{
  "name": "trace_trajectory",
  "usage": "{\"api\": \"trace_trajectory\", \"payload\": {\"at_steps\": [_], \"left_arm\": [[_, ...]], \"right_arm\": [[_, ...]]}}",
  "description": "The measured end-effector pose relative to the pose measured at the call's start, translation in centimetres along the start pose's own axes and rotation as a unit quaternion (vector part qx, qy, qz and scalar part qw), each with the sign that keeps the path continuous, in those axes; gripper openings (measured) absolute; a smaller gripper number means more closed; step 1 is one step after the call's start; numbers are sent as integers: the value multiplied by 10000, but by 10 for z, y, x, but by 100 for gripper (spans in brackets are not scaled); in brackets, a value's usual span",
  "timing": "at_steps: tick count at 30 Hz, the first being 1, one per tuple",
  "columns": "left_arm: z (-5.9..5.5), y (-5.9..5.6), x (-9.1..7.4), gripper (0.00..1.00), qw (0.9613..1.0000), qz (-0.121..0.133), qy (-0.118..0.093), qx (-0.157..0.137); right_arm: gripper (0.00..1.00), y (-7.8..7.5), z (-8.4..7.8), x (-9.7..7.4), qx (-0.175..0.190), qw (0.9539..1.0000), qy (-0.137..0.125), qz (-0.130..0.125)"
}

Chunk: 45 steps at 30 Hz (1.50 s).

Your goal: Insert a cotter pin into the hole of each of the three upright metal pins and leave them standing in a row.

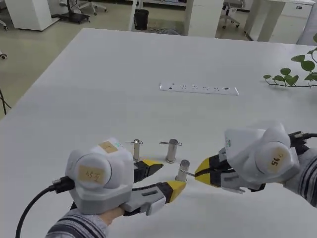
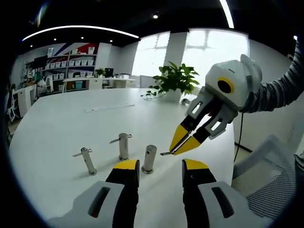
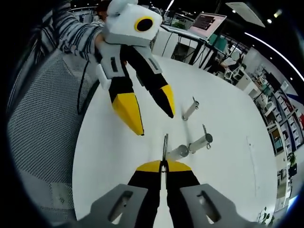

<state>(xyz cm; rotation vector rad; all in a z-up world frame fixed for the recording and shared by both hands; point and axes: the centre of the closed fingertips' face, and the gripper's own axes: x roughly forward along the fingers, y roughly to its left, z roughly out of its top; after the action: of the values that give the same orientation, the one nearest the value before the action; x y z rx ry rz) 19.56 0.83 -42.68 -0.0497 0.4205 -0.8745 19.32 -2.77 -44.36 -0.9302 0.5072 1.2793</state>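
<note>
Fingers (image 3: 152, 167) of the right gripper (image 1: 200, 173) are clenched on a cotter pin (image 3: 165, 145). Its thin wire sticks out past their yellow tips toward the bare metal pin (image 1: 183, 170). This pin stands upright on the white counter (image 1: 148, 89). In the head view the free end of the wire reaches the side of the bare metal pin near its top, but I cannot tell whether it has entered the hole.

On the other side of the bare metal pin from the right gripper is the left gripper (image 1: 167, 176). Its fingers (image 2: 127, 173) are spread wide and hold nothing. In the left gripper view the bare metal pin stands just beyond the gap between them, closer to one yellow tip than the other and touching neither.

Just beyond the bare metal pin, away from the person, the second metal pin (image 1: 172, 150) stands upright with a fitted cotter pin (image 2: 115, 140) crosswise through its top. The third metal pin (image 1: 136, 149) stands farther off to the same side as the left gripper. It is also upright and carries another fitted cotter pin (image 2: 77, 154).

Well beyond the bare metal pin a power strip (image 1: 198, 89) lies flat on the counter. A leafy plant (image 1: 297, 74) reaches in far past it, on the right gripper's side.
</note>
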Motion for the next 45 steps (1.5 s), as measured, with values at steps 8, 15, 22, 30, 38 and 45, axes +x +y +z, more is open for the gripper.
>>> {"api": "trace_trajectory", "payload": {"at_steps": [8,15,22,30,38,45], "left_arm": [[4,-8,0,19,9990,-270,-146,-321],[9,-10,-1,11,9970,-396,-331,-579],[11,-9,-1,5,9953,-402,-426,-769],[12,-11,-1,0,9939,-456,-492,-880],[13,-13,0,0,9951,-494,-505,-697],[13,-17,-1,0,9957,-582,-516,-510]], "right_arm": [[0,7,15,-2,-154,9996,-229,51],[0,8,21,-3,-177,9994,-309,35],[0,7,28,-4,-175,9990,-405,-14],[0,7,30,-4,-165,9989,-425,-57],[0,6,30,-3,-45,9990,-441,-52],[0,4,18,-5,247,9991,-355,-2]]}}
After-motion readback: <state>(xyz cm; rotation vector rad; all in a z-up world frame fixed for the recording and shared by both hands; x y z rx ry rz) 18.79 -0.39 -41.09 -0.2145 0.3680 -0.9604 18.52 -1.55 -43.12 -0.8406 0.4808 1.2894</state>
